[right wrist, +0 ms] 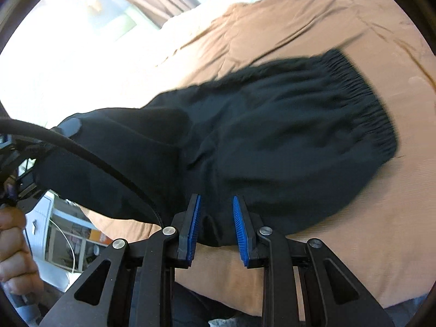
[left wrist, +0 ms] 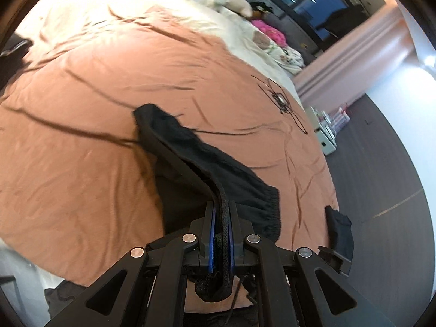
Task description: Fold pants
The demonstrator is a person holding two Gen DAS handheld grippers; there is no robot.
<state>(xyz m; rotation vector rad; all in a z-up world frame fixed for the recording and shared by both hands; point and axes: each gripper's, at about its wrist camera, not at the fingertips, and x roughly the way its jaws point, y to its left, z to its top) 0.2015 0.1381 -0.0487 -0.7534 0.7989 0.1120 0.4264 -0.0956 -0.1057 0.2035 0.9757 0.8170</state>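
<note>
The black pants [right wrist: 272, 136] lie on the salmon-coloured bedspread [right wrist: 354, 231], with the gathered elastic waistband [right wrist: 370, 92] at the right. One leg rises off the bed toward the left of the right wrist view. My right gripper [right wrist: 217, 212] stands at the pants' near edge, and black fabric fills the gap between its blue pads [right wrist: 239, 218]. In the left wrist view my left gripper [left wrist: 221, 212] is shut on a thick folded edge of the pants [left wrist: 190, 147], which hangs up off the bedspread [left wrist: 81, 136].
White bedding and soft toys [left wrist: 237, 4] lie at the far end of the bed, beside a pink cushion [left wrist: 269, 31]. A black scribble-like mark [left wrist: 280, 99] is on the spread. Dark floor [left wrist: 381, 163] runs along the right. A person's hand [right wrist: 13, 245] and a black cable [right wrist: 90, 158] are at left.
</note>
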